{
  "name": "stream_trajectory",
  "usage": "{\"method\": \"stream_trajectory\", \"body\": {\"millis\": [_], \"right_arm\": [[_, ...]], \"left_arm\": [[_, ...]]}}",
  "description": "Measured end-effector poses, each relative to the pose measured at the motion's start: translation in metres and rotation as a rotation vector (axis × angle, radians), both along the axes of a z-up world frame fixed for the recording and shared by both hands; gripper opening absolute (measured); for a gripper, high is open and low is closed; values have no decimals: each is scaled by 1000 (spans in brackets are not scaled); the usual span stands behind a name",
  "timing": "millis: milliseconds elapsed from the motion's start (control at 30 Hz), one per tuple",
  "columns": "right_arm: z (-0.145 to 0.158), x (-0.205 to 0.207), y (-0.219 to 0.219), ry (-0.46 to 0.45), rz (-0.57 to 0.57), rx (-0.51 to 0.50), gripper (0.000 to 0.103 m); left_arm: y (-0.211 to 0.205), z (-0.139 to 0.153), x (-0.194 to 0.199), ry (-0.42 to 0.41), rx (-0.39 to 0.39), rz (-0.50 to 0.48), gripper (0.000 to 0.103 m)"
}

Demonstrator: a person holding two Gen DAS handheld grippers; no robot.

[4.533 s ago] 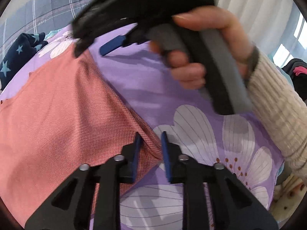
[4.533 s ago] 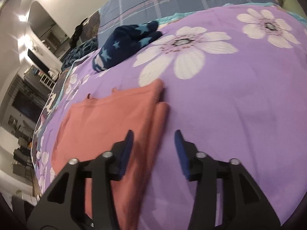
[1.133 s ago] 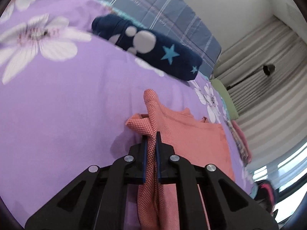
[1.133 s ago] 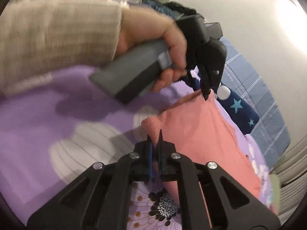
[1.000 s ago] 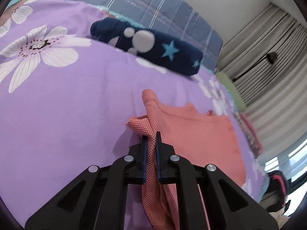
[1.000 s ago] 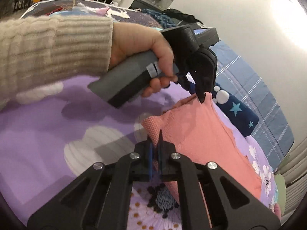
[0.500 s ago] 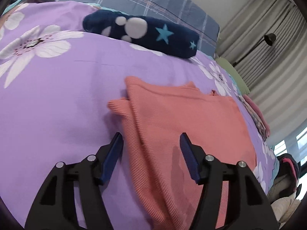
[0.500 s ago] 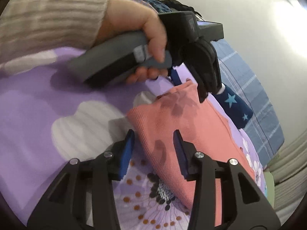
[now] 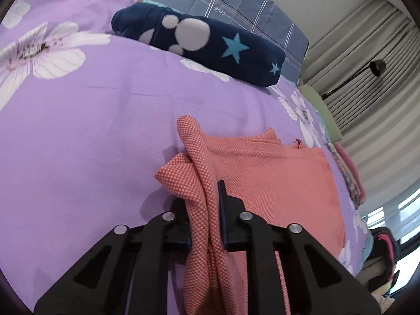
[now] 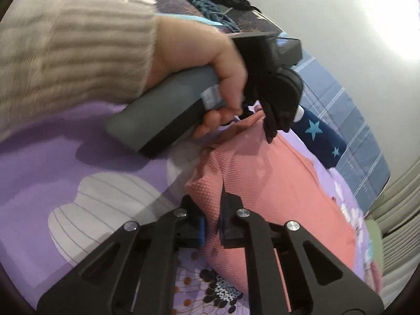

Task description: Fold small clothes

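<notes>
Looks about midway to me: the coral knit top (image 9: 273,173) lies partly folded on the purple floral bedsheet (image 9: 78,136), with the left gripper (image 9: 204,204) and right gripper (image 10: 211,210) each clamped on a bunched edge, so the next fold isn't laid down yet.
</notes>
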State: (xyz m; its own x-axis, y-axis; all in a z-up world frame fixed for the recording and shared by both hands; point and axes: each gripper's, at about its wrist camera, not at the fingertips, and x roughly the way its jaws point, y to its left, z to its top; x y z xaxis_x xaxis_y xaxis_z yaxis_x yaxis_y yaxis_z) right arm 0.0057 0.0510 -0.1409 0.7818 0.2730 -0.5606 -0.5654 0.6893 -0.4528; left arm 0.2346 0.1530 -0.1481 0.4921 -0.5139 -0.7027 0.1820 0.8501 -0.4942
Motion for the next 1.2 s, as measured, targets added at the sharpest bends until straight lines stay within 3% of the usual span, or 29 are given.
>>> {"method": "stream_trajectory", "body": {"millis": [267,567,1200], "right_arm": [[28,9,-30,81,-62,173,6],[49,12,-66,92,-94,258,6],[60,11,-154,159,-194,467,6]], "left_arm": [[-14,23,1,-23,68,-6,12],[-34,48,-4,-48,106,-20,12],[-103,83,-9,-91,252,-34,12]]}}
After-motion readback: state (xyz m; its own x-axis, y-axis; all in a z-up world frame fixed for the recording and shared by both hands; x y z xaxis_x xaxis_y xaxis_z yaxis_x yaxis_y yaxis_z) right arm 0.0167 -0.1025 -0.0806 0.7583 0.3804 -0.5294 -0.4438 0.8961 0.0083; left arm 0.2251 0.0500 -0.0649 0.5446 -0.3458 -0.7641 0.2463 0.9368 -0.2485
